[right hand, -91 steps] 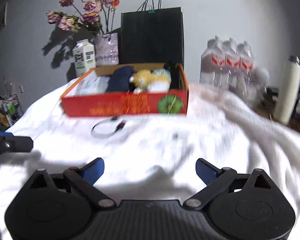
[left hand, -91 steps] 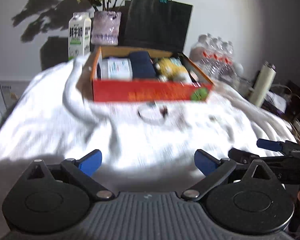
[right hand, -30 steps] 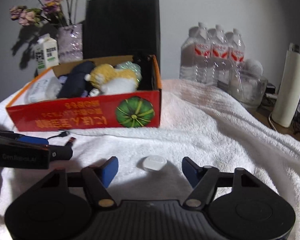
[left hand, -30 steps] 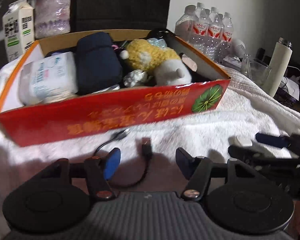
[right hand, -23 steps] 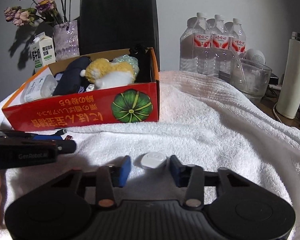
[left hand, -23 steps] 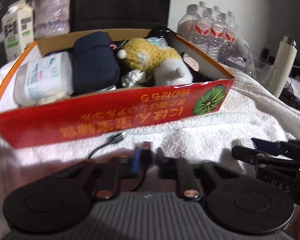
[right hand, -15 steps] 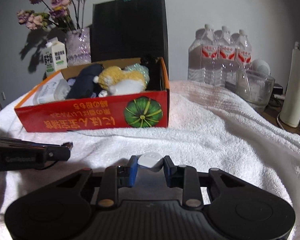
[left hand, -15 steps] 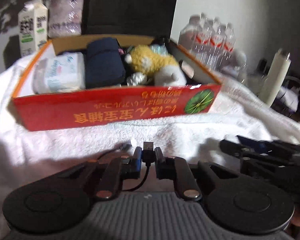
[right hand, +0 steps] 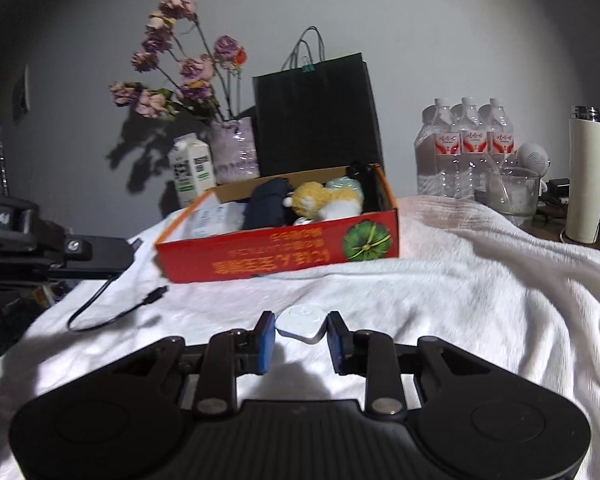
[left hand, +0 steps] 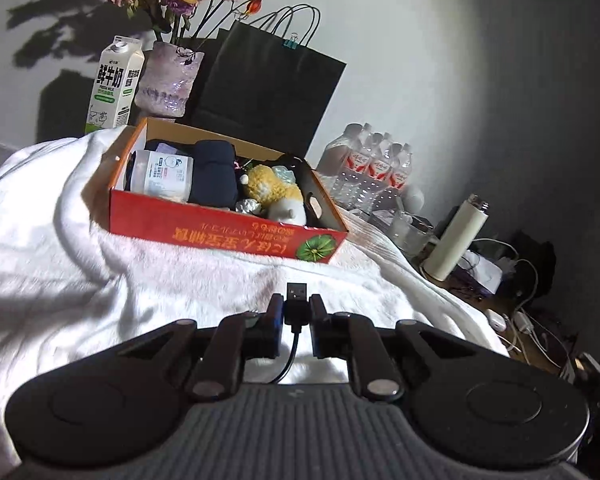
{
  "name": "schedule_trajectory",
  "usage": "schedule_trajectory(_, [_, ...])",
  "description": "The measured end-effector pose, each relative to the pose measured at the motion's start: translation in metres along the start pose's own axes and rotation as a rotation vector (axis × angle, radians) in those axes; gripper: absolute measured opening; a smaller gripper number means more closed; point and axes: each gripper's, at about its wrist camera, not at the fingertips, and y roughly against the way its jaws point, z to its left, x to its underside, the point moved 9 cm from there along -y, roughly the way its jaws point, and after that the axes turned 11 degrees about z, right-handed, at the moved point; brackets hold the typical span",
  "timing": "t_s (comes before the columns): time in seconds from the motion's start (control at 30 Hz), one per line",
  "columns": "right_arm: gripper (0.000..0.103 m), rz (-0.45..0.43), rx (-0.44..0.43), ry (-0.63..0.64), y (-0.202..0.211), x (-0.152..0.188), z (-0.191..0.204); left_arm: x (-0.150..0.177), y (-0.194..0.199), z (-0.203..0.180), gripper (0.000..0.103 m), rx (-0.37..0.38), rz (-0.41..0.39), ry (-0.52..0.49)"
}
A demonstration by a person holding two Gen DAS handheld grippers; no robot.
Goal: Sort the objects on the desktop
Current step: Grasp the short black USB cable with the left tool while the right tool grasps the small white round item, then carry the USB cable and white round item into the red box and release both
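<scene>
My left gripper (left hand: 296,309) is shut on the USB plug of a black cable (left hand: 297,303) and holds it above the white towel. The cable's other end (right hand: 112,309) hangs from the left gripper in the right wrist view. My right gripper (right hand: 301,326) is shut on a small white round case (right hand: 302,324), lifted off the towel. The red cardboard box (left hand: 236,234) stands ahead of both grippers; it holds a wipes pack, a dark blue pouch and a yellow plush toy. It also shows in the right wrist view (right hand: 284,258).
A milk carton (left hand: 114,84), a vase of dried roses (left hand: 168,80) and a black paper bag (left hand: 268,92) stand behind the box. Water bottles (right hand: 464,148), a glass jar (right hand: 510,196) and a white flask (right hand: 584,176) stand to the right. The towel (right hand: 480,280) covers the table.
Both grippers have closed, the left on the cable plug and the right on the white case, and have lifted and drawn back from the box.
</scene>
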Motion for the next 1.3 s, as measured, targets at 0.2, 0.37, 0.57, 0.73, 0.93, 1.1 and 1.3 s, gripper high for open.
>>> schedule_trajectory(0.2, [0.026, -0.033, -0.029, 0.057, 0.037, 0.008, 0.026, 0.003, 0.029, -0.009, 0.013, 0.005, -0.047, -0.01])
schedule_trajectory(0.37, [0.026, -0.077, -0.02, 0.06, 0.057, -0.003, 0.024, -0.003, 0.037, -0.011, 0.013, 0.005, -0.071, -0.026])
schedule_trajectory(0.57, [0.026, -0.138, -0.024, 0.092, 0.067, -0.054, 0.011, -0.061, 0.034, 0.002, 0.013, 0.072, -0.031, -0.045])
schedule_trajectory(0.73, [0.026, -0.147, -0.033, 0.096, 0.039, -0.121, -0.008, -0.139, 0.014, 0.024, 0.013, 0.008, -0.063, -0.074])
schedule_trajectory(0.93, [0.026, -0.015, -0.084, 0.049, -0.056, -0.181, -0.025, -0.209, -0.058, 0.066, 0.013, -0.095, -0.011, -0.008])
schedule_trajectory(1.1, [0.026, 0.124, -0.066, -0.03, -0.144, -0.206, -0.054, -0.244, -0.125, 0.099, 0.013, -0.159, 0.043, 0.038])
schedule_trajectory(1.3, [0.03, 0.212, 0.045, -0.017, -0.21, -0.218, -0.078, -0.265, -0.185, 0.127, 0.022, -0.243, 0.045, -0.012])
